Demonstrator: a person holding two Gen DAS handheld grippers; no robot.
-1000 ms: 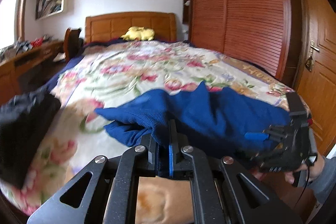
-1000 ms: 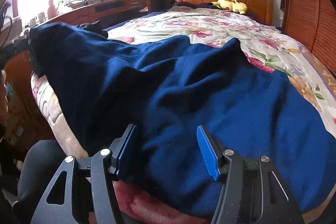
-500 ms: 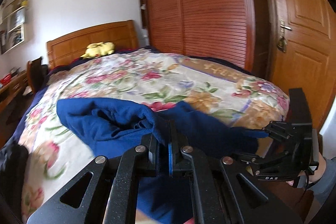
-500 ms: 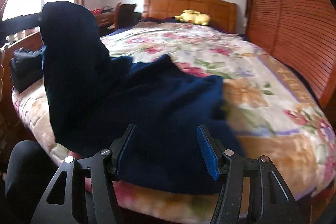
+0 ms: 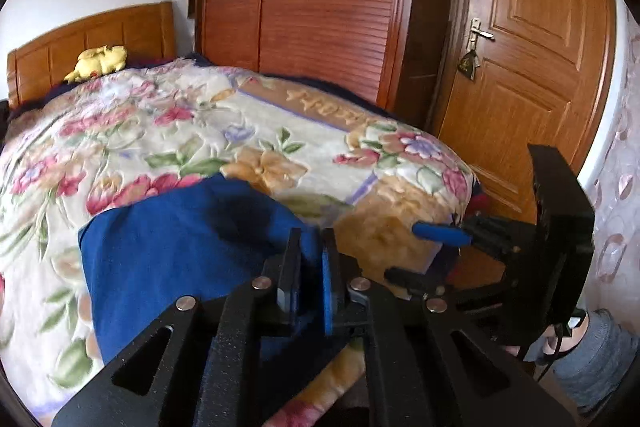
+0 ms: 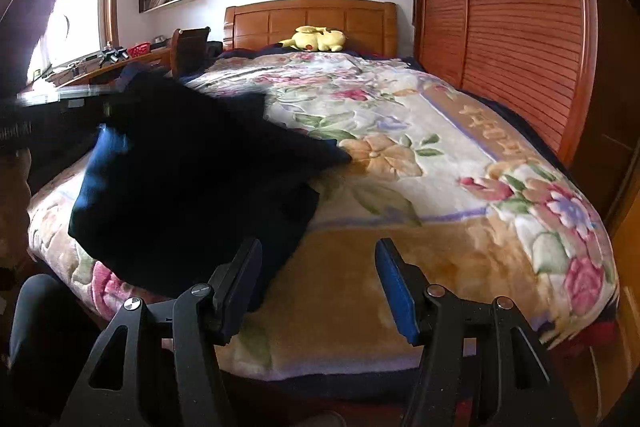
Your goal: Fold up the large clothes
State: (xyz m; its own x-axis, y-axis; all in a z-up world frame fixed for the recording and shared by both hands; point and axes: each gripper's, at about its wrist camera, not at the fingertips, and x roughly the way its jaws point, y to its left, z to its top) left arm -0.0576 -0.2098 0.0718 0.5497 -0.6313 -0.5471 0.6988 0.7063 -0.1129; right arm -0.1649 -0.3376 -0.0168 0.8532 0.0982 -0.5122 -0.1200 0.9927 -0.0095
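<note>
Left tool (image 5: 310, 259) just parting, blue garment (image 5: 168, 251) between; right tool (image 6: 318, 279) gapes, empty; no legible writing.

A large dark-blue garment (image 5: 168, 255) lies bunched on the floral bedspread (image 5: 248, 131) near the bed's foot edge, its upper layer folded over itself, one corner reaching toward the bed's middle.
</note>
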